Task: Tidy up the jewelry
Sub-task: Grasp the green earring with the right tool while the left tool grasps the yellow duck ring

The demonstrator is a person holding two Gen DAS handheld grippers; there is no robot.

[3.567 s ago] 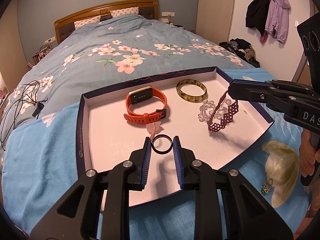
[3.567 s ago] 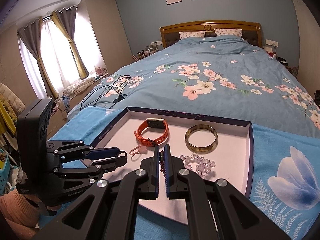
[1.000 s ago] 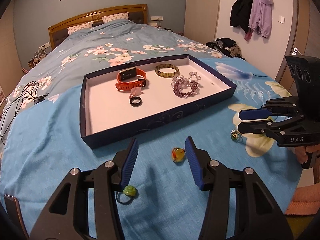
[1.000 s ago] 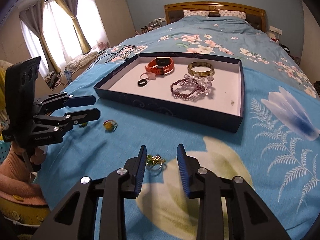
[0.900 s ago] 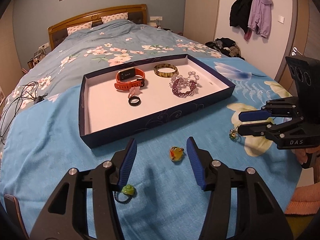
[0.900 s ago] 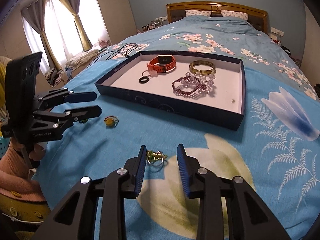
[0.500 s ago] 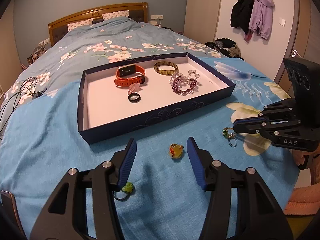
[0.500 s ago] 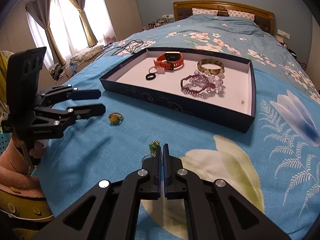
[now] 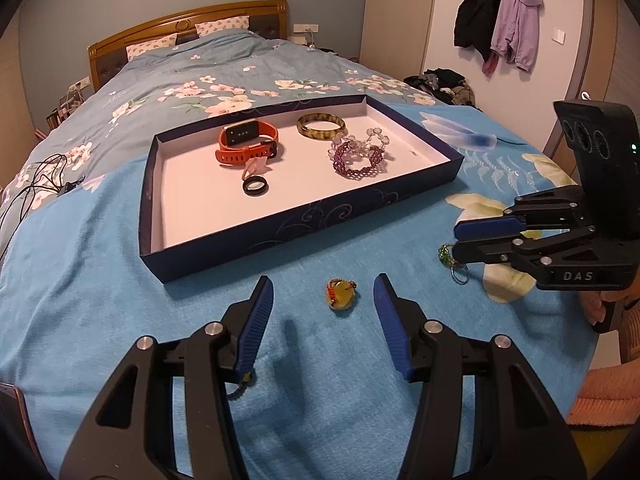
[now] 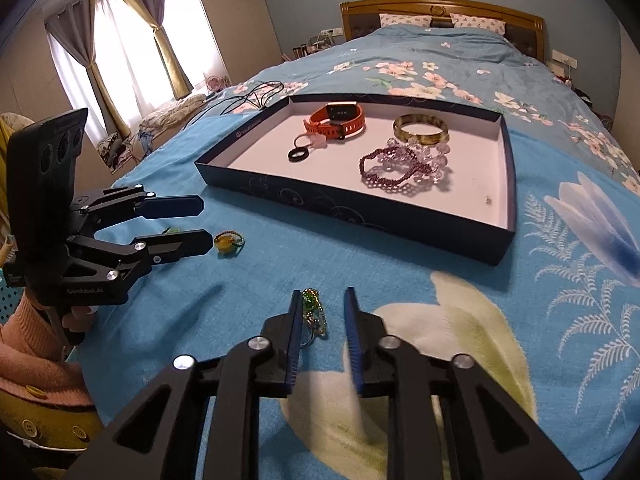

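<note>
A dark blue tray (image 9: 304,220) (image 10: 352,204) on the blue bedspread holds an orange watch (image 9: 248,145), a tortoiseshell bangle (image 9: 321,126), purple and clear bead bracelets (image 9: 359,156) and a black ring (image 9: 255,187). My left gripper (image 9: 323,312) (image 10: 202,222) is open, with a yellow ring (image 9: 341,294) (image 10: 225,242) on the cloth just ahead between its fingers. My right gripper (image 10: 322,322) (image 9: 456,240) is open, with a green beaded ring (image 10: 312,312) (image 9: 450,258) leaning against its left finger.
A small green ring (image 9: 244,382) lies on the cloth under my left finger. Black cables (image 9: 36,176) lie at the bed's left side. Clothes (image 9: 500,20) hang on the right wall. A curtained window (image 10: 120,48) is to the left.
My right gripper closed on the green beaded ring half a second ago and has now opened partway, the ring resting by its left finger. My left gripper has edged closer to the yellow ring.
</note>
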